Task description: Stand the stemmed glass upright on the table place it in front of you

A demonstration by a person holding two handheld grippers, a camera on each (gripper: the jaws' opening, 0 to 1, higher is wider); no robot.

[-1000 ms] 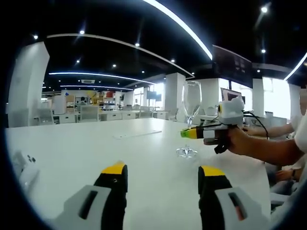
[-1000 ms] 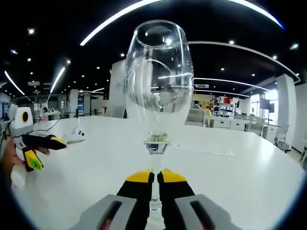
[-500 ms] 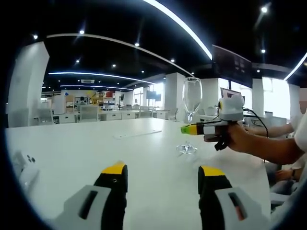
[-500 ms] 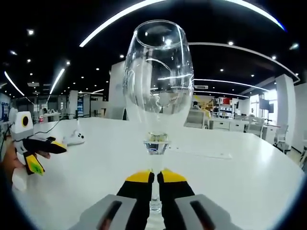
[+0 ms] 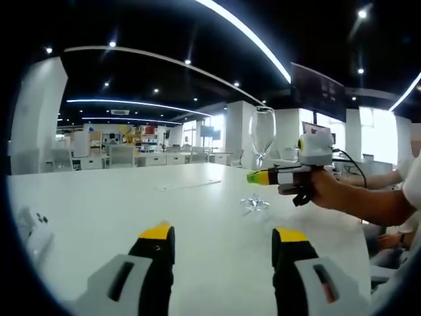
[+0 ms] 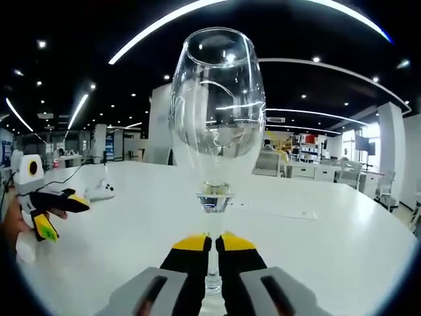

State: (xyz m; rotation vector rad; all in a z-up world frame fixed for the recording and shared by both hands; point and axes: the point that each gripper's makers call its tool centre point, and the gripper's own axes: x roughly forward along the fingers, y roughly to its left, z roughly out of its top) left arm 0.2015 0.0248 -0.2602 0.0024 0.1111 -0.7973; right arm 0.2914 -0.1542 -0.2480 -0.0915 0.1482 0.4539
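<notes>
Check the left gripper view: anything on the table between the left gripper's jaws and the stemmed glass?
Nothing. In the left gripper view, bare white table runs from the open left gripper to the stemmed glass, whose stem the right gripper clamps.

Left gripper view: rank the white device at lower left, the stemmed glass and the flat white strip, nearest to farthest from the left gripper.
1. White device: on the table at the view's lower left, beside the left gripper.
2. Stemmed glass: ahead to the right, upright, stem clamped in the right gripper.
3. Flat white strip: farther back, mid-table.
</notes>
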